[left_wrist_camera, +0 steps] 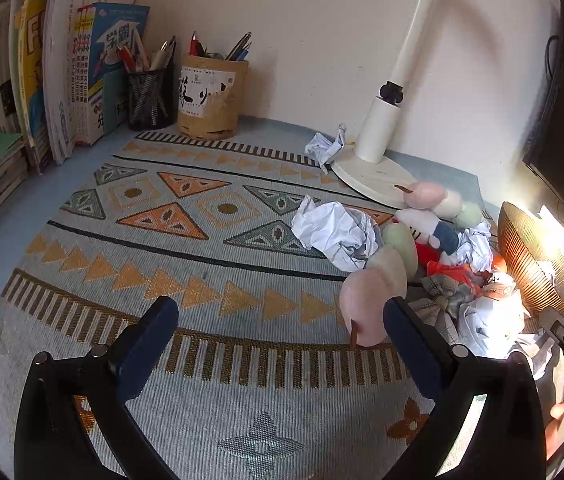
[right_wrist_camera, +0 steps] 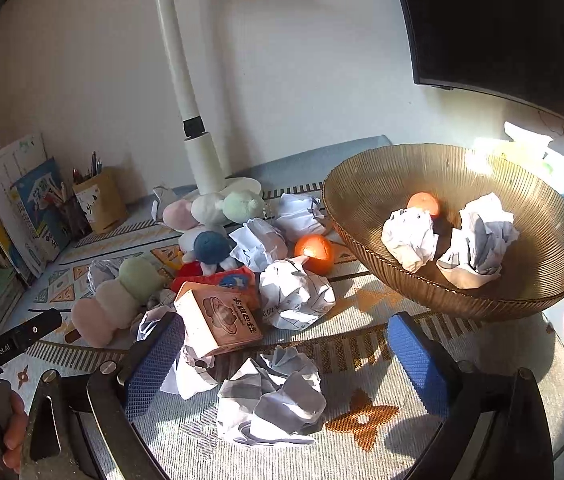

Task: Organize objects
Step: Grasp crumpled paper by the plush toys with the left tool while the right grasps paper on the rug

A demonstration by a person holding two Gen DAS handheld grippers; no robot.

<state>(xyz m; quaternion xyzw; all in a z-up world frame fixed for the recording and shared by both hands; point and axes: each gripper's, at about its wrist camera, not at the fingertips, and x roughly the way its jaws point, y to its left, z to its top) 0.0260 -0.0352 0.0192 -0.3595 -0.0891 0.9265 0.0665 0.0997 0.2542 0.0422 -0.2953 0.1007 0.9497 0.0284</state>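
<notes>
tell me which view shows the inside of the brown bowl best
The right wrist view: the brown bowl faces the camera, showing two crumpled paper balls and an orange inside. The left wrist view catches only its ribbed outer wall at the right edge.

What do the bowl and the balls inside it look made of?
Bowl: probably amber glass or clear plastic; ribbed, glossy and translucent where sunlight passes. Balls: crumpled white paper, matte, with sharp creases and faint printed lines.
</notes>
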